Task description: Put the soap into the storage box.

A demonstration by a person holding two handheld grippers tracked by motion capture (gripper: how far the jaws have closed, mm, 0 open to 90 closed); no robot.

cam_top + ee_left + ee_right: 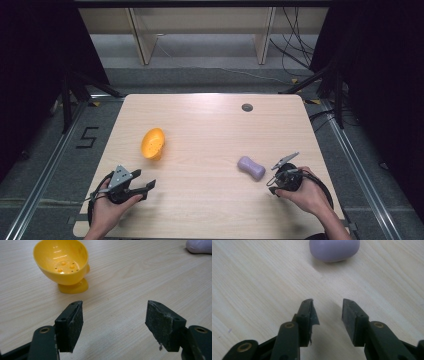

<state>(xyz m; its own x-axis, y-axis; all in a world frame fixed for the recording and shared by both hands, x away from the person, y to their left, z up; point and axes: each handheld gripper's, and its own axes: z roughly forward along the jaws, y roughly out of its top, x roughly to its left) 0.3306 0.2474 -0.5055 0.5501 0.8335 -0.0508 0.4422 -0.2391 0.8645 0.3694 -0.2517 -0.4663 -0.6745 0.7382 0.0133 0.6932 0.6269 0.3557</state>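
The purple soap bar (251,167) lies on the table (210,210), just ahead of the right gripper (327,305), whose jaws stand apart, empty. It looks smooth and slippery; pinch its narrow middle. The left gripper (113,312) gapes wide near the yellow cup (62,262).

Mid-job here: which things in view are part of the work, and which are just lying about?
In the job:
- yellow cup, ahead of the left gripper, fingers apart
- purple soap-like block, ahead of the right gripper, nothing between its fingers

Lying about:
- round grommet in the table
- cables on the floor beyond
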